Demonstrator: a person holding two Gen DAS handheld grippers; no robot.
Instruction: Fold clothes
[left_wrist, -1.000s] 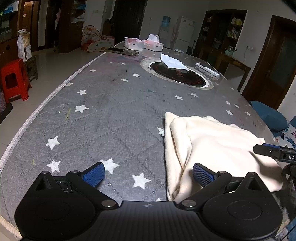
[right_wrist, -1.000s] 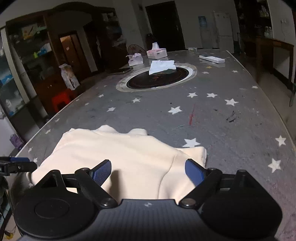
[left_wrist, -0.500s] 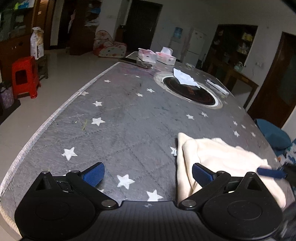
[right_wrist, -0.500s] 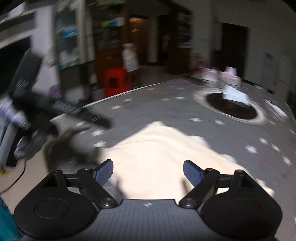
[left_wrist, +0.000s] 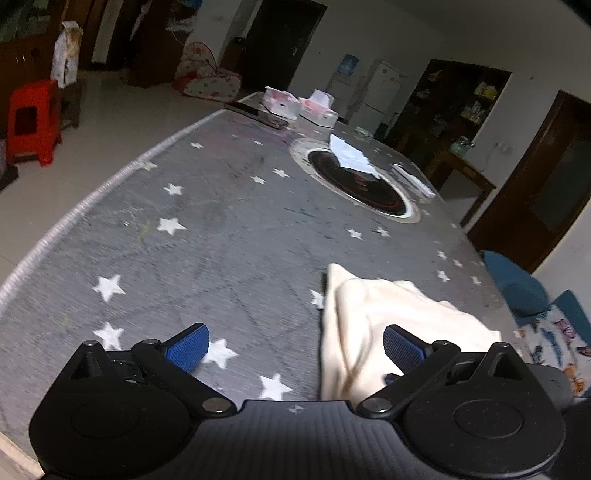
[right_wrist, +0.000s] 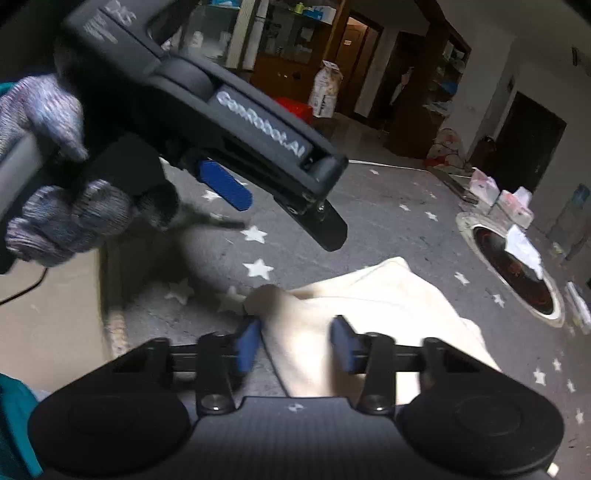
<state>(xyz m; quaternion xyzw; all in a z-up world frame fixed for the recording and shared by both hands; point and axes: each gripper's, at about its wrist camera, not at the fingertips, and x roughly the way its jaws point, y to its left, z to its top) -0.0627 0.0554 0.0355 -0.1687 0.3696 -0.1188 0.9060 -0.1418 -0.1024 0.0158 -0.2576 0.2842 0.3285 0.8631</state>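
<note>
The right gripper (right_wrist: 297, 345) had just been closing, its jaws straddling the cream garment (right_wrist: 373, 306) on the bench (left_wrist: 221, 236), while the left gripper (left_wrist: 293, 343) stood wide apart.

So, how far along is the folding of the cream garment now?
Done: the cream garment lies roughly folded on the starred table cover. In hand: the right gripper has just been closing its jaws at the near edge, cloth between them. The left gripper is open, holding nothing. Left: probably completing and flattening the fold.
</note>
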